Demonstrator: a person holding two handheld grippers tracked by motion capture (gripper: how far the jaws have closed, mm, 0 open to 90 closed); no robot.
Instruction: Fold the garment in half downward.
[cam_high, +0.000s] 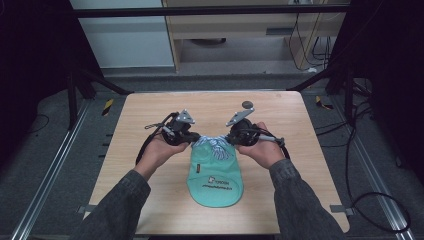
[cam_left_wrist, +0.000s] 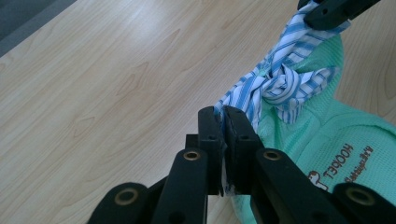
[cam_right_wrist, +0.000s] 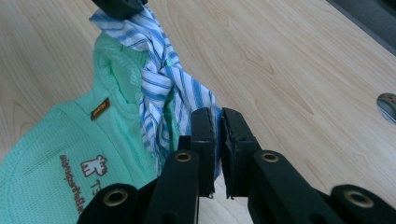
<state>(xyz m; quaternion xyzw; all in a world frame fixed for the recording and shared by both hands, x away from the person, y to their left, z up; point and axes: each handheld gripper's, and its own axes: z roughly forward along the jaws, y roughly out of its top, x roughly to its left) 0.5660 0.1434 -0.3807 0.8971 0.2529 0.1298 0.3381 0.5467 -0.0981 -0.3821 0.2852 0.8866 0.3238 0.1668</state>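
A mint-green bib (cam_high: 215, 175) lies flat near the front middle of the wooden surface (cam_high: 150, 115), its blue-striped ties (cam_left_wrist: 280, 84) knotted (loosely, it looks). The left hand-held gripper (cam_left_wrist: 223, 122) pinches one tie end, the right hand-held gripper (cam_right_wrist: 215, 122) the other.

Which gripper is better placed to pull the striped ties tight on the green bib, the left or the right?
Neither clearly. The left gripper and right gripper each clamp one end of the striped ties beside the knot above the green bib; pulling both apart looks best.
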